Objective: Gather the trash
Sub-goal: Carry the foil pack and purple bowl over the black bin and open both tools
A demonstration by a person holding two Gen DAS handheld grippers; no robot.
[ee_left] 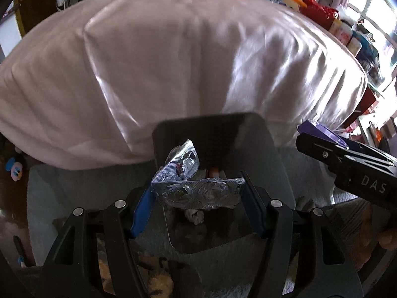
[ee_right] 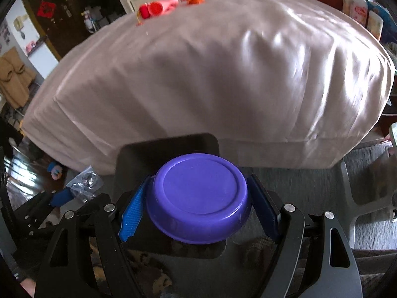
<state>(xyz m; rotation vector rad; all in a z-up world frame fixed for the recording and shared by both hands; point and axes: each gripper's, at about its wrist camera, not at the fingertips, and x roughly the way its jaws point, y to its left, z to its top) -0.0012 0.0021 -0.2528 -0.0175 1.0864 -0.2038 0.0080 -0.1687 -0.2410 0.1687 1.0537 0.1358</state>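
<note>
Left gripper [ee_left: 198,193] jaws clamp light, crinkly blister packs [ee_left: 198,191] edgewise; right gripper [ee_right: 198,206] jaws clench stiff, slick purple lid [ee_right: 198,196] across rim, above bin [ee_left: 248,134].

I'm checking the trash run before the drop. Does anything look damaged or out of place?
Yes. The blister packs in the left claw are crumpled and bent, one sticking up askew over the dark bin. The right claw holds an intact purple lid, and red and orange bits lie on the bed's far edge.
</note>
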